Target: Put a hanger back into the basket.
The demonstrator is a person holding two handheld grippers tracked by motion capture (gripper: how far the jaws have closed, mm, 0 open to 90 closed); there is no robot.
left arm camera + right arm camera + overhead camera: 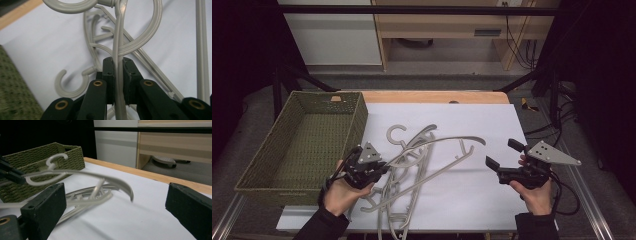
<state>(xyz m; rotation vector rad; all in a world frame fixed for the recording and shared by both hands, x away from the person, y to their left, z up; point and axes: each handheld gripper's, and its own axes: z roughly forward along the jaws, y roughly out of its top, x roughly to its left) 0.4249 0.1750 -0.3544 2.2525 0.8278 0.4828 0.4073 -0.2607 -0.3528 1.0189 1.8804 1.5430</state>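
Observation:
Several grey plastic hangers (409, 187) lie tangled on the white mat (472, 200). One hanger (447, 142) is raised above the pile. My left gripper (383, 168) is shut on one end of its arm; the other end curves right and hangs free. In the left gripper view the jaws (118, 65) pinch the hanger's thin arm (117, 42), with other hangers' hooks (72, 90) on the mat below. My right gripper (503, 154) stands open to the right of the pile, nothing between its jaws. Its own view (117, 212) shows the raised hanger (75, 173) ahead.
A green woven basket (354, 122) sits at the table's left, close beside my left hand; it also appears in the right gripper view (37, 160). The table's wooden edge (437, 97) runs along the back. Shelving and cables stand beyond it.

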